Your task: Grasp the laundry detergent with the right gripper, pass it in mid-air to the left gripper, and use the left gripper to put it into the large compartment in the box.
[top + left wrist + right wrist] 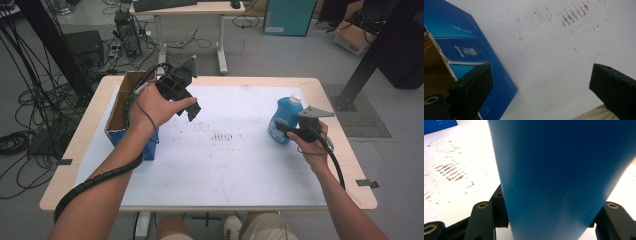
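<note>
Two grippers differ: the right gripper (286, 129) has its fingers (499, 212) pinched on the blue bottle (285, 119) — upright on the table (210, 170), well right of the cardboard box (122, 107). Left gripper (192, 111) hovers just beside that box, fingers (472, 85) spread wide — holding nothing.

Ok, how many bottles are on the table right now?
1. A blue bottle with a white cap stands at the table's right side, clamped in the right gripper. The open cardboard box at the left could hide more; its inside is hard to see.

Overhead camera facing forward-down on the table (210, 165); two claw-mounted close-ups, sharing its stained sheet (564, 50).
</note>
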`<act>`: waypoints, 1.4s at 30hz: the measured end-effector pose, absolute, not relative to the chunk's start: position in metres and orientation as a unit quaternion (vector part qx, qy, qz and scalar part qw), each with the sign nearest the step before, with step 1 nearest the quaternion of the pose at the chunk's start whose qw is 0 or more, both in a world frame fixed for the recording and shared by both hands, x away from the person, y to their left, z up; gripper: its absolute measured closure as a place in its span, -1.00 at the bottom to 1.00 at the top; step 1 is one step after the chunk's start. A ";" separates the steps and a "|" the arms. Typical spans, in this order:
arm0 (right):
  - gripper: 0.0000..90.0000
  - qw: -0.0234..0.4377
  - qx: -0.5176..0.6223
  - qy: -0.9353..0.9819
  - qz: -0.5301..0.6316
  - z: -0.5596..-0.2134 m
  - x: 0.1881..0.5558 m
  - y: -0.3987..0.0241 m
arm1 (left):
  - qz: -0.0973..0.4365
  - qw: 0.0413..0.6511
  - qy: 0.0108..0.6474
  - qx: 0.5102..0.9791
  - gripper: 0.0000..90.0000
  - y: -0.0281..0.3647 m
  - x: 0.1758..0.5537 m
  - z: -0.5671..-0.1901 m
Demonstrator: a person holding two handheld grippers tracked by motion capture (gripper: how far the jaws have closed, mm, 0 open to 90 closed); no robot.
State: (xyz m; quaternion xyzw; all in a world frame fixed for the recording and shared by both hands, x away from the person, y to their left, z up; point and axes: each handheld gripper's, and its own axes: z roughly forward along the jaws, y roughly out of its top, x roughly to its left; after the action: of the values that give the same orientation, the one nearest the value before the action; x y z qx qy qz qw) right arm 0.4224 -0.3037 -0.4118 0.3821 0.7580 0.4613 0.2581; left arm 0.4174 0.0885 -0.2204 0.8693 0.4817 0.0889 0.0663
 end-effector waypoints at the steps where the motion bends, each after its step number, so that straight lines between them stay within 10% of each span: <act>1: -0.07 0.259 0.382 0.758 0.461 -0.412 0.422 -0.304 | 0.089 0.067 0.482 0.869 -0.87 0.089 0.417 -0.220; 42: -0.04 0.261 0.386 0.756 0.460 -0.411 0.422 -0.303 | 0.095 0.066 0.488 0.865 -0.88 0.093 0.412 -0.216</act>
State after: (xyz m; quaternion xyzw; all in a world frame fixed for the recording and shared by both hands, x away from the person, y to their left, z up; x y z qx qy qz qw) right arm 0.4225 -0.3025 -0.4115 0.3864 0.7560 0.4595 0.2607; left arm 0.4122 0.0926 -0.2161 0.8654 0.4877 0.0947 0.0657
